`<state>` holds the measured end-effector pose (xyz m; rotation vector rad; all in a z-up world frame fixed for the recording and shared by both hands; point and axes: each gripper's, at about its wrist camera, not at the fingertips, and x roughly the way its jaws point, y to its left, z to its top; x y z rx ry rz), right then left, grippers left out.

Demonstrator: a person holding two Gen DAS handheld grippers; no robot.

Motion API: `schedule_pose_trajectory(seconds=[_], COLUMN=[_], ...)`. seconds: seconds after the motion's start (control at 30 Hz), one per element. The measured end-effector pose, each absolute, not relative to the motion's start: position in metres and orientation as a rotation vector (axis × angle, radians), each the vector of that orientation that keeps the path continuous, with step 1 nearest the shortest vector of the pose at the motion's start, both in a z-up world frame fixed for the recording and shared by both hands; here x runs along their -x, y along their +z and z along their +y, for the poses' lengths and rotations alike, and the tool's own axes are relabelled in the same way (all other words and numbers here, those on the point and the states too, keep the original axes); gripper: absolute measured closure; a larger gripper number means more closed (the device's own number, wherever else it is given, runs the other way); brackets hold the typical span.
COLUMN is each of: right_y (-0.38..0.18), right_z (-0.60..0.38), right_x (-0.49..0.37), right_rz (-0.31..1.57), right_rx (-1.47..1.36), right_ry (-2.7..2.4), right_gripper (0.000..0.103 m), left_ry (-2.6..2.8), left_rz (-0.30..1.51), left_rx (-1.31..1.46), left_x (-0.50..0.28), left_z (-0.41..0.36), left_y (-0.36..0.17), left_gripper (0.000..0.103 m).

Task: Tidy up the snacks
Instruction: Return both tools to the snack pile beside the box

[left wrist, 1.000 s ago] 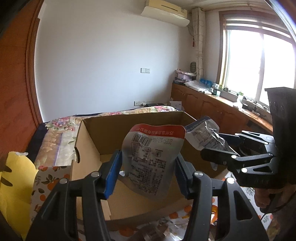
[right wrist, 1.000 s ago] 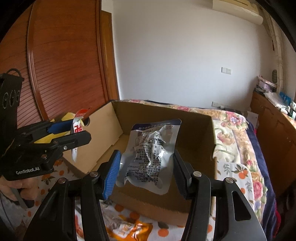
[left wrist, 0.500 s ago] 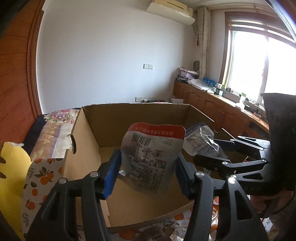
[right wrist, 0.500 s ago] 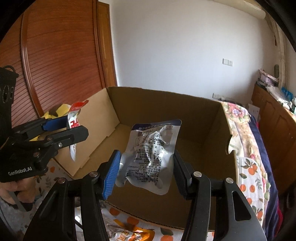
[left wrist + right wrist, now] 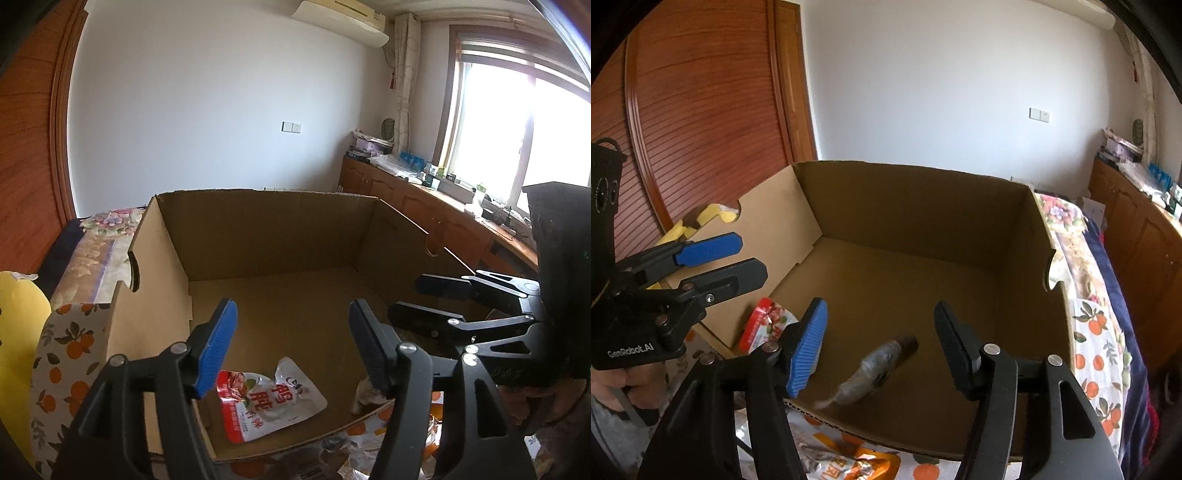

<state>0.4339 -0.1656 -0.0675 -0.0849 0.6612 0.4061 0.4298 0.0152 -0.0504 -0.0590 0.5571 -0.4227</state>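
Brown corrugated cardboard box (image 5: 266,236), open-topped, sits on a cloth printed with oranges (image 5: 1097,354); both grippers are poised over its near edge.

Left gripper (image 5: 291,343), black frame with a blue ribbed pad on one finger: jaws have just been opening, now apart with nothing between them. Silver foil snack pouch with a red printed front (image 5: 264,404) lies flat on the box floor, near-left corner, below and just beyond the left gripper's blue pad (image 5: 218,349). No contact with the pads. The right-wrist view shows the same pouch (image 5: 764,325) partly hidden behind the right gripper's blue finger.

Right gripper (image 5: 881,347), same build: jaws have just been opening too, now apart and gripping nothing. Crumpled silver snack packet (image 5: 871,373) sits between and below the open fingers, motion-blurred, clear of both pads, close to the box's near wall. Cannot tell whether it is resting on the floor or not. In the left-wrist view only a pale scrap of it (image 5: 364,397) shows, behind the left gripper's right finger.

Outside the box, in front of the near wall, an orange snack bag (image 5: 849,467) lies on the cloth.

A hand (image 5: 613,387) shows on the left gripper's handle in the right-wrist view.
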Motion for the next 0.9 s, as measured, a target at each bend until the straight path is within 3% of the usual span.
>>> schedule_pose_trajectory(seconds=[0.6,0.9], right_y=[-0.026,-0.039], right_z=[-0.188,-0.194], right_x=[-0.363,-0.330], right_rz=[0.570,0.634], right_rx=[0.095,0.087], right_ry=[0.415,0.413], right_gripper=[0.039,0.038], left_ry=[-0.421,-0.392], left_rz=[0.502,0.538], left_rx=[0.021,-0.002], left_x=[-0.391,-0.343], left_z=[0.027,0.043], left_y=[-0.036,-0.041], left_gripper=[0.038,0.038])
